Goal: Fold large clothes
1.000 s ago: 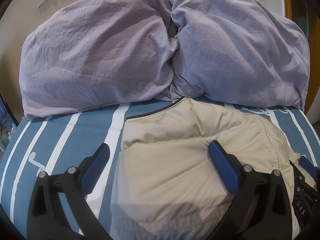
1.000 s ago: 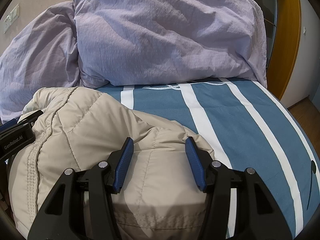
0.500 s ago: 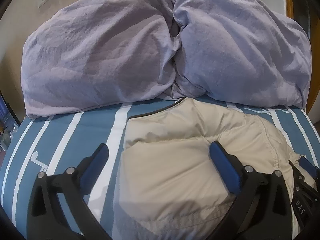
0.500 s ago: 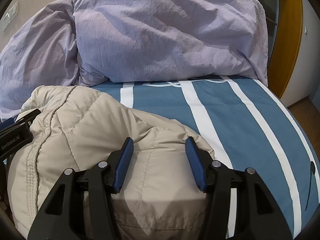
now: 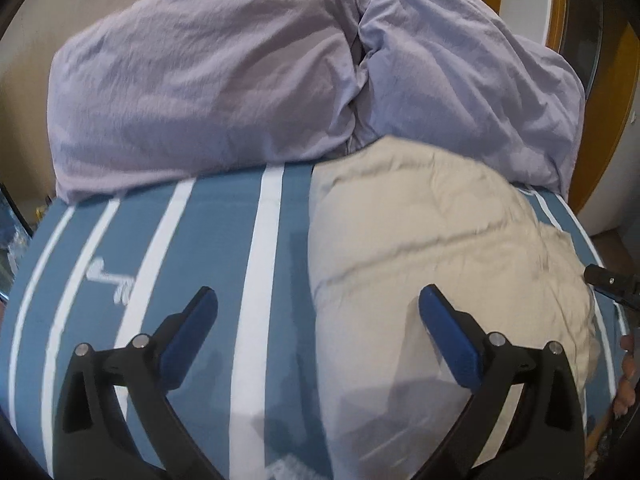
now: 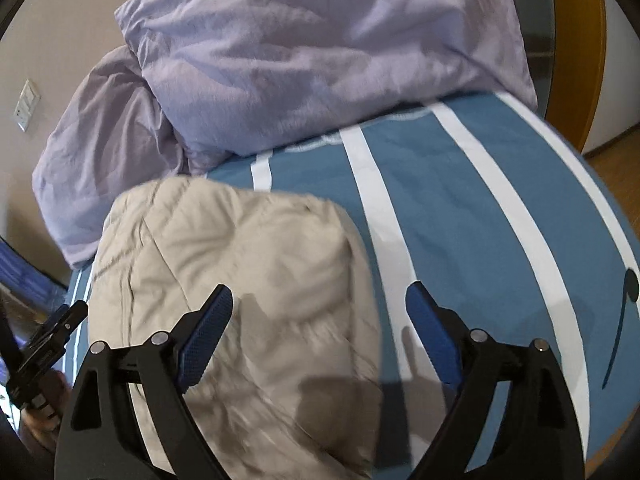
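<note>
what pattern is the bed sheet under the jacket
Blue with white lengthwise stripes, clearest in the right wrist view.

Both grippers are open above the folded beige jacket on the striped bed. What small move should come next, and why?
Probably lower the right gripper to press the beige jacket flat. The jacket lies as a puffy folded bundle on the striped bedsheet, near the lavender duvet. The left gripper and the right are open and grip nothing, so the fold looks done but not settled.

bedroom, striped bed [image 5: 224, 240], lilac duvet [image 5: 200, 80]
</note>
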The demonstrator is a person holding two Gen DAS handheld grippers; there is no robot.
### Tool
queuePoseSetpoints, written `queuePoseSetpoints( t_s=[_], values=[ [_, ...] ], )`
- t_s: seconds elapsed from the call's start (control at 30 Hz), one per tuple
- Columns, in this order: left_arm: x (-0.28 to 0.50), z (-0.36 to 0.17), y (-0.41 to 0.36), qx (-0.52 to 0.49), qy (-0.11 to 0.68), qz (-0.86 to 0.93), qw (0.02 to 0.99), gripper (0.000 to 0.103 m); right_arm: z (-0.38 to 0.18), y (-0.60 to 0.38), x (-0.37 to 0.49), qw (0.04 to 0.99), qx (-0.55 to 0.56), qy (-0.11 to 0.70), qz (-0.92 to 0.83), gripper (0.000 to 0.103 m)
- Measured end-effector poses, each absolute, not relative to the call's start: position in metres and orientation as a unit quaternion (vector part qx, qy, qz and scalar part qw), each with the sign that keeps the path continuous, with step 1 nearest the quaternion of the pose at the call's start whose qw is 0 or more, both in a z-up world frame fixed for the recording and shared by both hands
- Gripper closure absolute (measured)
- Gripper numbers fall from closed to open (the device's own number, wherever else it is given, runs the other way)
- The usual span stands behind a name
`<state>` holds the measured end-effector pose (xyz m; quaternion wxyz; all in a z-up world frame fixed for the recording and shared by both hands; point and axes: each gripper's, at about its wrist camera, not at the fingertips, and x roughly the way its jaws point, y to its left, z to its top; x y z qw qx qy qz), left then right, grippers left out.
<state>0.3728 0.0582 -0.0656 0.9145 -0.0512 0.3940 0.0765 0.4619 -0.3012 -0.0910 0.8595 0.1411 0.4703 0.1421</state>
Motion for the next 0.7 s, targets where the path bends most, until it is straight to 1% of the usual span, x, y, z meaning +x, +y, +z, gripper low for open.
queuePoseSetpoints(
  t_s=[0.03,0.1,0.27,0.57,0.7],
  values=[
    [0.369,-0.068,0.062,-0.062,0.396,0.072,0.913,0.002,-0.093,-0.303,0.460,0.856,0.143,0.474,0.147,0.006],
    [0.366,-0.072,0.068,-0.077,0.398,0.069,0.911,0.002,-0.097,-0.308,0.456,0.850,0.152,0.480,0.157,0.004],
    [0.365,-0.076,0.072,-0.104,0.404,0.049,0.908,0.002,-0.110,-0.311,0.457,0.817,0.194,0.504,0.202,0.001],
    [0.375,-0.080,0.075,-0.140,0.415,-0.001,0.899,0.002,-0.148,-0.312,0.475,0.741,0.294,0.540,0.271,0.001],
    [0.381,-0.085,0.083,-0.177,0.423,-0.024,0.888,0.002,-0.153,-0.303,0.478,0.726,0.304,0.541,0.296,0.001]
  ],
)
